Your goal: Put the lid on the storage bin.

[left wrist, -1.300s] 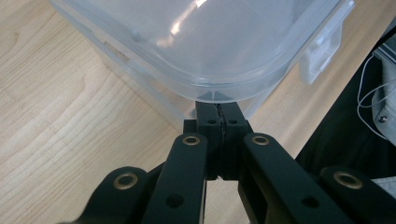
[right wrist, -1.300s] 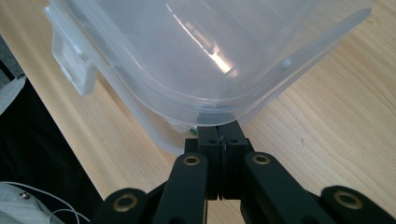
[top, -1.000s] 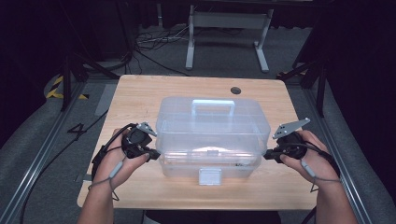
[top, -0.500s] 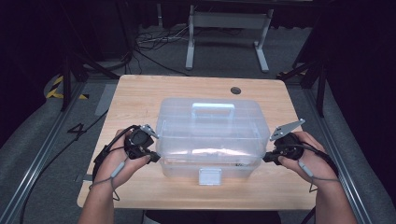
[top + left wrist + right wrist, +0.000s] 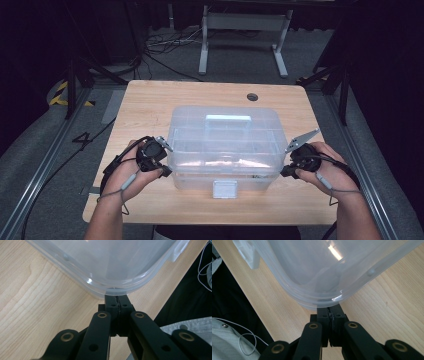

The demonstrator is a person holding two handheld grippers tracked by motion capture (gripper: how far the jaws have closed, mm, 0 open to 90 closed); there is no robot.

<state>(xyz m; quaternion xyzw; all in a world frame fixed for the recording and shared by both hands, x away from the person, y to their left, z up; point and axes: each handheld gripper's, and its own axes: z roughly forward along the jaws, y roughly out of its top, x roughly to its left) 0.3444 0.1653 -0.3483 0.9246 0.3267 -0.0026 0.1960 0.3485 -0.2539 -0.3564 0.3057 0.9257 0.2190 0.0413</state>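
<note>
1. Storage box (image 5: 225, 145): clear, frosted-looking plastic; rectangular with rounded corners; flat lid with a moulded carry handle (image 5: 228, 119) at its 12 o'clock side; a small square white latch (image 5: 224, 189) on the front wall at 6 o'clock; stands at the centre of the tabletop, slightly toward its 6 o'clock edge.
2. Tabletop (image 5: 150, 100): pale wood with fine lengthwise grain; rectangular, corners softened; a small round dark grommet hole (image 5: 252, 96) at about 1 o'clock from the box.
3. Left tongs (image 5: 165, 170): matte black jointed links with brass-coloured rivets; a grey three-cornered plate on top; held in the left hand (image 5: 131, 167) at the box's 9 o'clock end; jaws closed tight together, nothing between them; in the left gripper view the tips sit right under the lid's rounded rim at the box corner (image 5: 117, 287); whether they touch the plastic cannot be told.
4. Right tongs (image 5: 283, 172): same black build and grey plate; held in the right hand (image 5: 325, 165) at the box's 3 o'clock end; jaws pressed together, empty; tips right at the curved lower rim of the box (image 5: 322, 303).
5. Cables: thin, grey-white; trailing from each grip over the wrists.
6. Floor: grey carpet-like texture; metal rails at 9 and 3 o'clock; a white metal frame at 12 o'clock.
</note>
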